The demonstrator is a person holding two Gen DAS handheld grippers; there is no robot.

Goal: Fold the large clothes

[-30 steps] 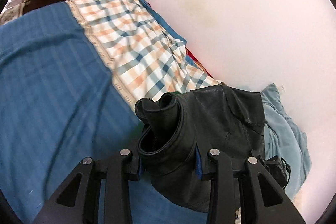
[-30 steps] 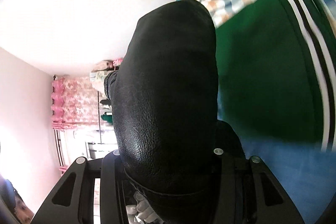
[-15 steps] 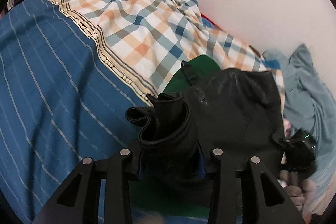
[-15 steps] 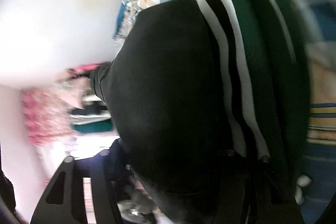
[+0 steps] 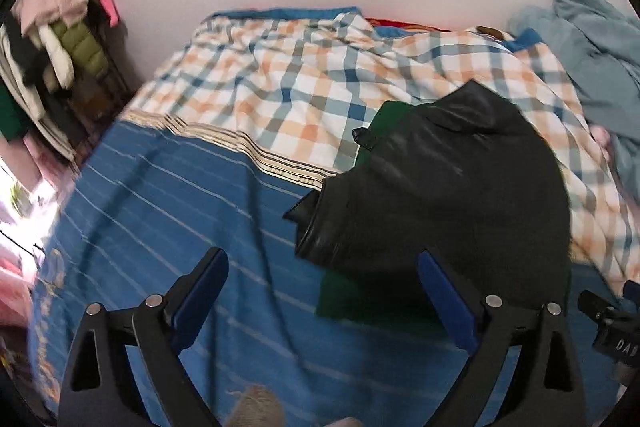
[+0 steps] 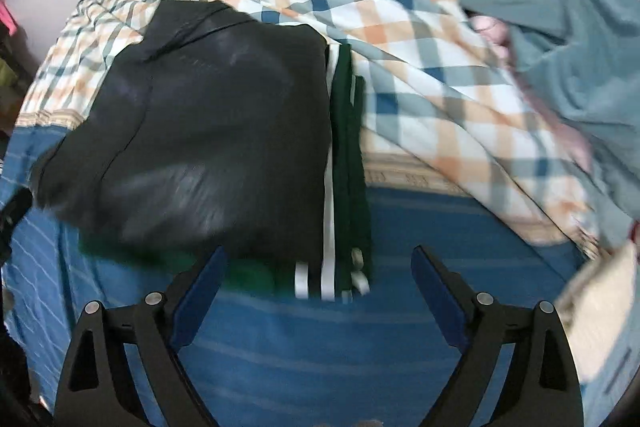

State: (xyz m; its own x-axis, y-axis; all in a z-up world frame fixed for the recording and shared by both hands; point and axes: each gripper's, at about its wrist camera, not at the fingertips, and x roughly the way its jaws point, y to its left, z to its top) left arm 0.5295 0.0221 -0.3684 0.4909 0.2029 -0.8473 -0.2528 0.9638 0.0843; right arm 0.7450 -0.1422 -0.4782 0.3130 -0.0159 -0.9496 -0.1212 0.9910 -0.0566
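A folded black leather jacket (image 5: 448,183) lies on top of a folded green garment with white stripes (image 6: 344,187), on the blue striped bed sheet (image 5: 168,219). It also shows in the right wrist view (image 6: 208,131). My left gripper (image 5: 320,267) is open and empty, just in front of the jacket's left near corner. My right gripper (image 6: 320,263) is open and empty, just in front of the pile's near edge. Part of the right gripper (image 5: 612,327) shows at the left wrist view's right edge.
A checked orange, blue and white quilt (image 5: 304,87) lies bunched behind the pile. A pale blue garment (image 6: 560,7) is heaped at the right by the wall. Clothes hang on a rack (image 5: 52,39) at the far left.
Both grippers held the black jacket in the air, lowered it onto the green garment, then opened and drew back from it.
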